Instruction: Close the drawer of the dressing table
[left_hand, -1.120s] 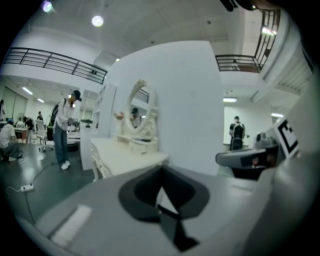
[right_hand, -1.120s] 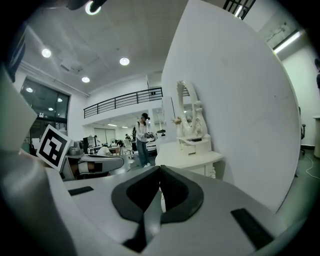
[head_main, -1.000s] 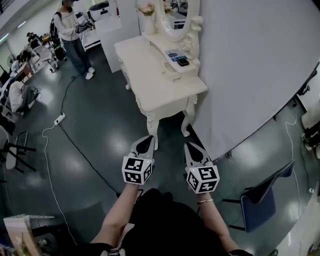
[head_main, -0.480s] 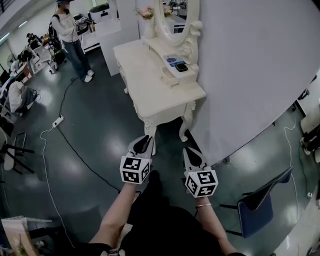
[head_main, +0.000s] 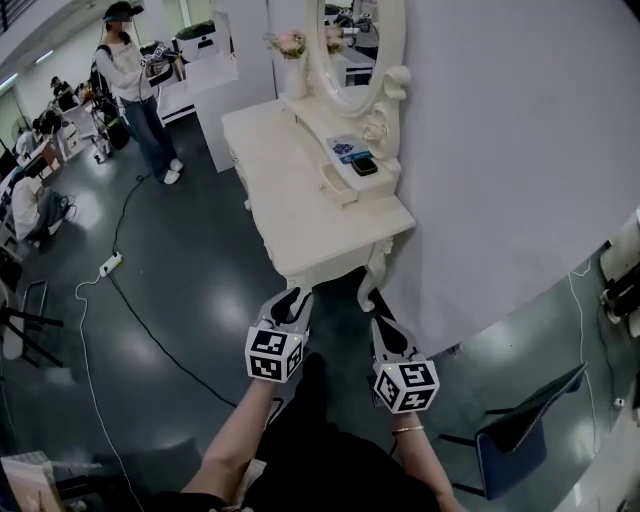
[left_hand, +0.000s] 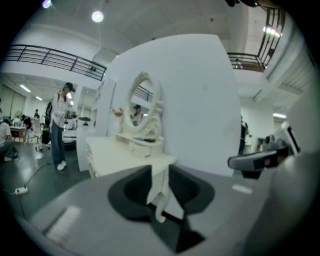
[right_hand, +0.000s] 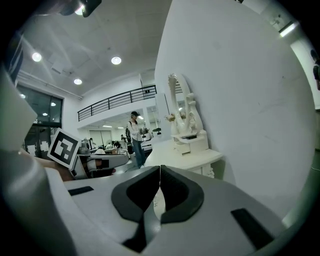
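Jaws, R gripper (right_hand: 160, 171), together — drawer (head_main: 337, 184) ajar

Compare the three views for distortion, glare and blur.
Head view: wide-angle bending curves the white wall, and the glossy floor carries pale glare patches. Left gripper view: soft throughout, the dressing table blurred, the corners black. Right gripper view: sharper, the ceiling lights flare, with the same round black border.

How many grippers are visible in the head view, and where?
2. The left gripper, jaws just opened further with nothing between them, is at lower centre, before the dressing table's near end. The right gripper, shut and empty, is beside it, to its right.
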